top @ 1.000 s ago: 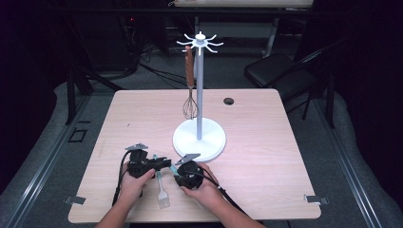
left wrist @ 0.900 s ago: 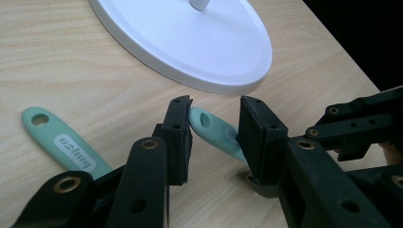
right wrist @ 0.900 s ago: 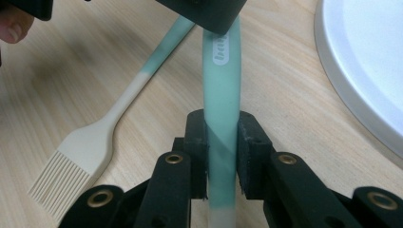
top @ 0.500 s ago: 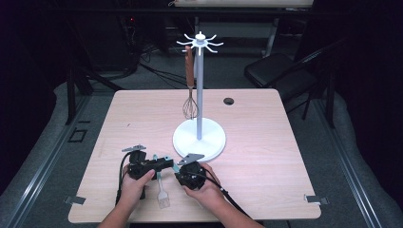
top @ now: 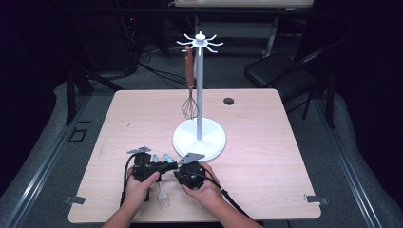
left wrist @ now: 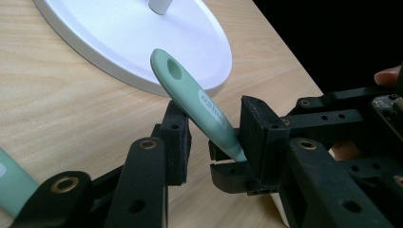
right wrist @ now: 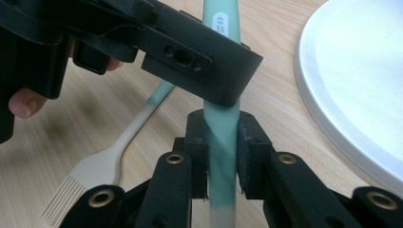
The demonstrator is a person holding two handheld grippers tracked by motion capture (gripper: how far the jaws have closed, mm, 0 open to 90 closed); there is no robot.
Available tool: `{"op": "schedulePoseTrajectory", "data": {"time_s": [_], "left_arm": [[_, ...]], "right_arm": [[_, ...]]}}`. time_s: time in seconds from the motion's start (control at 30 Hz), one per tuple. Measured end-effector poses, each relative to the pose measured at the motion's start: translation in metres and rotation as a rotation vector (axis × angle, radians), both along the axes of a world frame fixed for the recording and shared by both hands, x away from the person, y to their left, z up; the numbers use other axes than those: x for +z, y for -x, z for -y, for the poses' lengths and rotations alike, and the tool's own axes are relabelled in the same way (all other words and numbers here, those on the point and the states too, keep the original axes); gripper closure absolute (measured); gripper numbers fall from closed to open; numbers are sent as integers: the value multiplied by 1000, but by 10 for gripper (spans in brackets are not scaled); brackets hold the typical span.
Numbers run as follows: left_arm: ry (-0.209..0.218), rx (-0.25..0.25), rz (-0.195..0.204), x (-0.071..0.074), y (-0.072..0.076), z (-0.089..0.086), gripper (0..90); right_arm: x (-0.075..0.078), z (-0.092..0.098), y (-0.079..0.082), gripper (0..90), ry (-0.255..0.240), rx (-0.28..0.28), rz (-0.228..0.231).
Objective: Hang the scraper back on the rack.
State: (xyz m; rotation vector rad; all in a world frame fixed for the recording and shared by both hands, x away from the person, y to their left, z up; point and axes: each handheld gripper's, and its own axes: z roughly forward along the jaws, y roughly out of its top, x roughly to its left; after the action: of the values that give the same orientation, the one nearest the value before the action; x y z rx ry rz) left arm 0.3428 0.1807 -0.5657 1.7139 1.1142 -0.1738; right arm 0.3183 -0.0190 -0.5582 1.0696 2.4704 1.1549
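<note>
At the table's near edge, beside the round white stand base [top: 198,139], our right gripper [right wrist: 222,152] pinches the pale green plastic utensil handle [left wrist: 195,97] so its hanging hole stays free. Our left gripper [left wrist: 214,140] has just been closing around that handle, its pads not pressing yet. A cream pastry brush [right wrist: 97,173] lies flat between our hands.

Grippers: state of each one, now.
Left gripper: open, its jaws around the green handle.
Right gripper: shut on the green handle.

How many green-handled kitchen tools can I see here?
2. One green handle stands clamped in the right hand-held gripper; the brush lies on the table beside it. None seem hidden.
</note>
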Motion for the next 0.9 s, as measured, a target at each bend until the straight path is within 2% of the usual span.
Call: {"op": "schedulePoseTrajectory", "data": {"time_s": [0.27, 0.43, 0.6, 0.63, 0.67, 0.8, 0.9], "left_arm": [[-10, -12, 46, 6, 2, 3, 674], [8, -23, 67, 14, 4, 7, 698], [15, -48, 99, 26, 6, 12, 727], [15, -51, 107, 29, 7, 14, 733], [14, -56, 116, 32, 8, 16, 739], [2, -87, 151, 43, 11, 24, 757], [8, -112, 164, 50, 13, 31, 774]], "right_arm": [[3, 6, 2, 698, -8, 3, -12], [8, 21, 9, 677, -31, 9, -7], [15, 50, 22, 644, -100, 14, 17], [17, 57, 25, 647, -101, 12, 20], [19, 65, 28, 649, -99, 1, 40], [27, 98, 33, 649, -143, -40, 64], [30, 121, 31, 649, -137, -85, 70]]}}
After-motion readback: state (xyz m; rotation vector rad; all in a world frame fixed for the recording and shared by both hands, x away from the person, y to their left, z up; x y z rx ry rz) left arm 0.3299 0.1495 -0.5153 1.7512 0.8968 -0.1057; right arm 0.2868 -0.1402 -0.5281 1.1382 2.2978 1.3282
